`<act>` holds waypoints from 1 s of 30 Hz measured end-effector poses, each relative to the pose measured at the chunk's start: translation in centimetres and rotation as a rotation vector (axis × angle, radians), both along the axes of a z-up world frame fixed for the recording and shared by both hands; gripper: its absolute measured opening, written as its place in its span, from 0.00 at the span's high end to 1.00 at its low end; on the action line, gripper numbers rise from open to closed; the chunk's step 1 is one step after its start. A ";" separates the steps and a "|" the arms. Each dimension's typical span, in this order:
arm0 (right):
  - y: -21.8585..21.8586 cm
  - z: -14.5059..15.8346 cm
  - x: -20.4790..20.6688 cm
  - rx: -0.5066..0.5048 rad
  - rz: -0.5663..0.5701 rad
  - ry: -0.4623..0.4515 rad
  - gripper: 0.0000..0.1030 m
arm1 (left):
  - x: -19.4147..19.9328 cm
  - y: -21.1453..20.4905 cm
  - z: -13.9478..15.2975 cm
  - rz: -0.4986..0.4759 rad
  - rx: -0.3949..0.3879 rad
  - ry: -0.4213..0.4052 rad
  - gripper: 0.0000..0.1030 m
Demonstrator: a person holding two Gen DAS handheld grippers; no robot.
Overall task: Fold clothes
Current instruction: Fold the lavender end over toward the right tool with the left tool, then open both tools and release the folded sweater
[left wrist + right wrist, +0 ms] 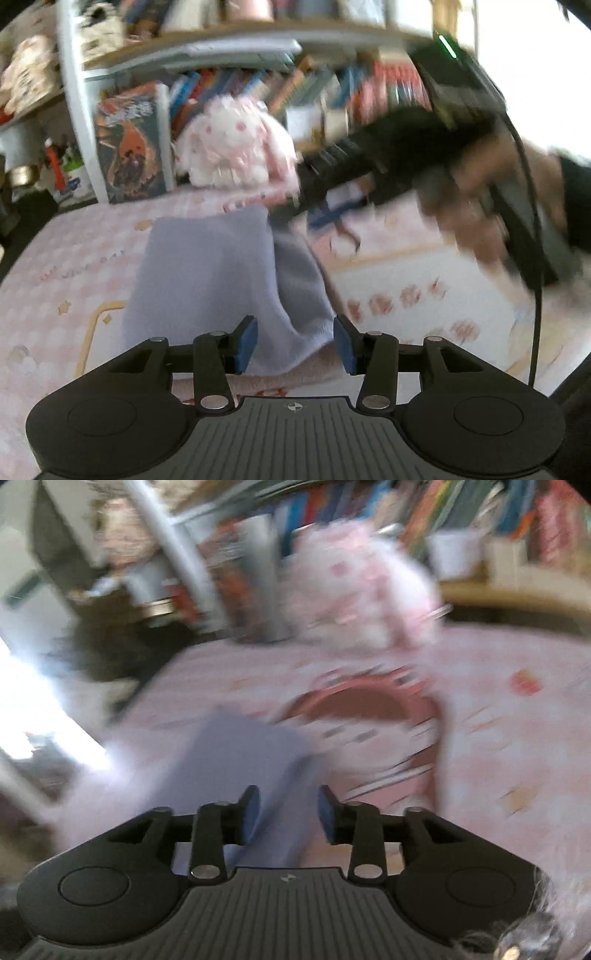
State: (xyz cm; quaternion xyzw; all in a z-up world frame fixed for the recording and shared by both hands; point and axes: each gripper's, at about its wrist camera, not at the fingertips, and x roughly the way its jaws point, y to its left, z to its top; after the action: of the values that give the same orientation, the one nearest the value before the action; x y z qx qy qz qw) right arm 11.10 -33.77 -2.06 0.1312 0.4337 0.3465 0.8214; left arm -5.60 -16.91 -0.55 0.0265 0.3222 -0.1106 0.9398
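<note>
Lavender cloth (207, 280) between spread left fingers (246, 343)

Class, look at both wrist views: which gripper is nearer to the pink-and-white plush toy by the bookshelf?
Right. The right gripper reaches over the lavender cloth's far end, just before the plush toy; the left gripper sits at the cloth's near edge.

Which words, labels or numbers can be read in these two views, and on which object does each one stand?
None can be read.
Book spines on the shelf: lettering blurred.
Large illustrated book cover: title print too blurred.
Pink printed mat: a faint line of marks, not legible.
Right wrist view: everything smeared by motion.
</note>
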 end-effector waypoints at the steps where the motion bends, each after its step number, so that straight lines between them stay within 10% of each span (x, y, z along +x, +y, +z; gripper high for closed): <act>1: 0.4 -0.2 -0.5 0.023 0.032 0.035 0.50 | 0.0 1.0 0.3 0.028 -0.034 -0.006 0.56; 7: 3.6 -2.8 -2.6 0.038 0.117 0.165 0.50 | 2.4 5.9 -1.1 0.244 -0.103 0.024 0.61; 9: 4.2 -3.2 -2.9 0.017 0.111 0.159 0.89 | 3.4 6.7 -2.1 0.287 -0.117 0.063 0.61; 13: 3.8 -2.2 -4.4 -0.005 0.112 0.071 0.93 | 4.2 7.4 -3.5 0.342 -0.137 0.141 0.62; 25: 2.7 -3.2 -5.8 -0.055 0.099 0.035 0.92 | 3.2 5.8 -2.5 0.321 -0.033 0.106 0.60; 30: 1.5 -1.6 -7.5 -0.087 0.114 -0.050 0.75 | 2.2 5.2 -1.4 0.315 -0.037 0.076 0.58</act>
State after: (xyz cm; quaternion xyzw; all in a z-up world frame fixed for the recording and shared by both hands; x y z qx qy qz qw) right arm 3.59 -32.27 -3.62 0.0616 0.4345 0.3768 0.8157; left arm -3.44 -11.67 -1.91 -0.0461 0.3556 0.0312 0.9330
